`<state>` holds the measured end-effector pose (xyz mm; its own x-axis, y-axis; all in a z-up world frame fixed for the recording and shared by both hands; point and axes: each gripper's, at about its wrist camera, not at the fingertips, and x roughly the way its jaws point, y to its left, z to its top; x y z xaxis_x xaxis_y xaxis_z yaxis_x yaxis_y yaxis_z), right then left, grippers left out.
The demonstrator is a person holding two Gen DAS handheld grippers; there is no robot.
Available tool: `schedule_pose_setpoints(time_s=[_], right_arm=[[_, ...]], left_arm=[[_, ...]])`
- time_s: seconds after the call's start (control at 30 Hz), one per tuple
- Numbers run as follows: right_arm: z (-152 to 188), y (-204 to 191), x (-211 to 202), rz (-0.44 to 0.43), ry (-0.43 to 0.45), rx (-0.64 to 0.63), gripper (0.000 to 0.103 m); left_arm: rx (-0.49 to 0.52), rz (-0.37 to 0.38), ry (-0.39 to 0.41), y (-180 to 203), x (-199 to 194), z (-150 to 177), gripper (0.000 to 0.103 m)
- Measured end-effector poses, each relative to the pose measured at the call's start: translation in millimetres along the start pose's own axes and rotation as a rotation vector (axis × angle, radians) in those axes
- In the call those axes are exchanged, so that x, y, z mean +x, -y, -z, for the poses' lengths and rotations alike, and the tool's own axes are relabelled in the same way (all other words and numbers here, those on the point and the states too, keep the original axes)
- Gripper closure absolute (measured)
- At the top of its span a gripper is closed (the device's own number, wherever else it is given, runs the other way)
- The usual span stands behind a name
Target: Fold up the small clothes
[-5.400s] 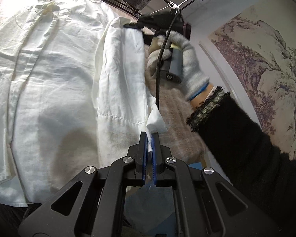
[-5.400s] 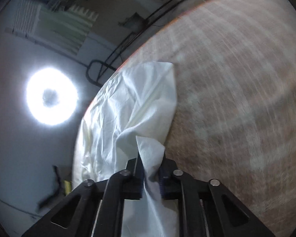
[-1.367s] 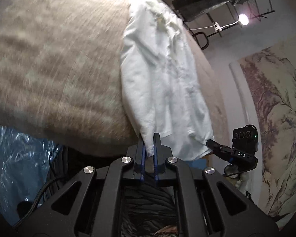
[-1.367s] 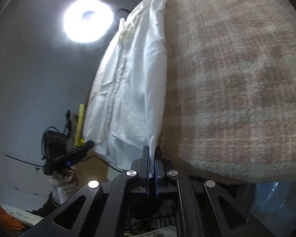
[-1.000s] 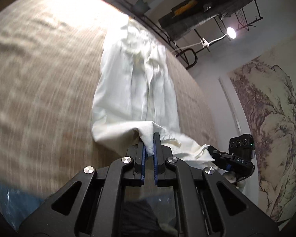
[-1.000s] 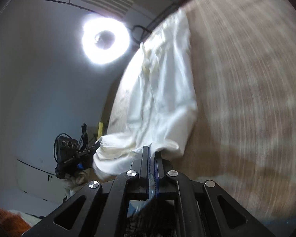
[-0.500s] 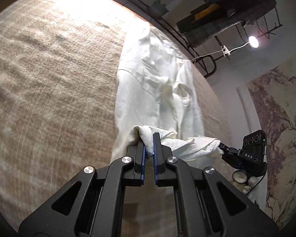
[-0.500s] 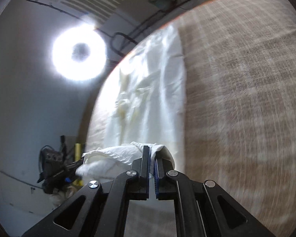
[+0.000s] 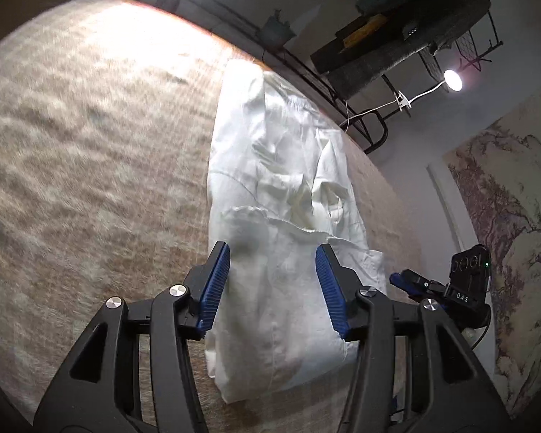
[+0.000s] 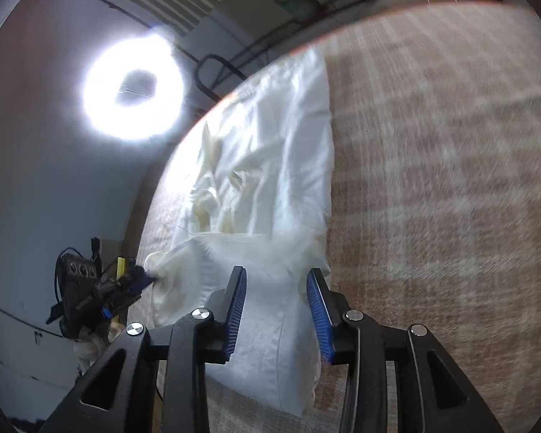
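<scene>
A white shirt (image 9: 281,216) lies as a long folded strip on the tan woven surface (image 9: 90,151), its near end doubled over onto the rest. My left gripper (image 9: 272,281) is open just above that doubled near end, holding nothing. In the right wrist view the same shirt (image 10: 270,180) lies ahead and my right gripper (image 10: 276,299) is open over its folded near end. The right gripper also shows in the left wrist view (image 9: 414,283) at the shirt's right corner. The left gripper shows in the right wrist view (image 10: 140,274) at the shirt's left corner.
A metal rack with dark folded items (image 9: 396,47) and a clip lamp (image 9: 452,79) stand past the far edge. A landscape painting (image 9: 515,234) hangs on the right wall. A bright ring light (image 10: 133,86) glares above. The woven surface extends on both sides of the shirt.
Both grippers carried the shirt's lower hem forward over the body, then opened and let it go. The folded hem now lies on the shirt.
</scene>
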<state>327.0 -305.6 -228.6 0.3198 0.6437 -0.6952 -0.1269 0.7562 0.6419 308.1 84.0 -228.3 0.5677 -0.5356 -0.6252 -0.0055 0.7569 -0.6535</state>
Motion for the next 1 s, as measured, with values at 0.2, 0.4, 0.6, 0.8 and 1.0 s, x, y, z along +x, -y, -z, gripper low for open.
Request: schedule_pose_setpoints(time_s=[0.2,0.4,0.6,0.8,1.0], right_arm=[[19.7,0.1,-16.2,0.074,0.016,-0.051,0.064],[21.3,7.7,-6.3,0.091,0.004,-0.048,0.063],[19.7,-18.8,10.5,0.155,-0.021,-0.188,0.066],[20.0,-22.6,9.3,0.128,-0.058,-0.252,0.096],[11.2,2.0,-13.2,-0.170,0.001,-0.119,0.098]], left_arm=[[0.078,-0.066,-0.040,-1.4,-2.5,18.9,0.052],[0.128,-0.098,-0.060,9.5,19.0,20.7,0.057],[0.163,-0.052,-0.098,13.2,29.3,18.2,0.098],[-0.007,0.254,-0.048,-12.4,8.4,4.9,0.098],[-0.066,0.175,-0.120,-43.3,40.5,6.6,0.098]])
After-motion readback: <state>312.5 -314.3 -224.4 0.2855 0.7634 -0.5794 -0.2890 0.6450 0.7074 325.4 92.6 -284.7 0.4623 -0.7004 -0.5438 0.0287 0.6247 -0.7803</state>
